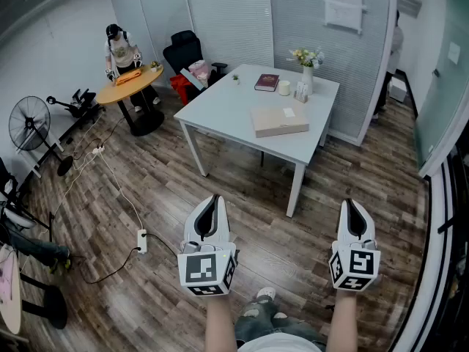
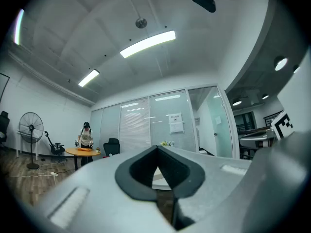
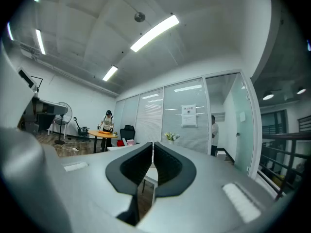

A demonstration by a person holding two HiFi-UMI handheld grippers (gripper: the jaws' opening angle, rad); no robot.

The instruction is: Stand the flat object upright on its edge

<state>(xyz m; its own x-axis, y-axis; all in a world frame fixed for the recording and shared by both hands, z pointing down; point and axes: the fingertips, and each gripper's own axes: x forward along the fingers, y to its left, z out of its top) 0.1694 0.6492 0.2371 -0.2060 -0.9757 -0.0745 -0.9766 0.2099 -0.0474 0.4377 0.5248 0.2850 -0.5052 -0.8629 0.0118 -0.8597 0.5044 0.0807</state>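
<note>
My left claw (image 1: pixel 212 208) and right claw (image 1: pixel 355 214) are both closed and empty, well short of the white rectangular counter (image 1: pixel 220 108) where the flat beige cardboard box (image 1: pixel 280 119) lies near its right edge; tipping it carelessly could knock the white flower vase (image 1: pixel 308 78) behind.

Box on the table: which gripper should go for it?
Right gripper, marginally: the box lies by the table's right edge. Left gripper is about as far; both shut, empty.

bright | ceiling strip lights (image 2: pixel 147 43) | sharp | fisheye edges
</note>
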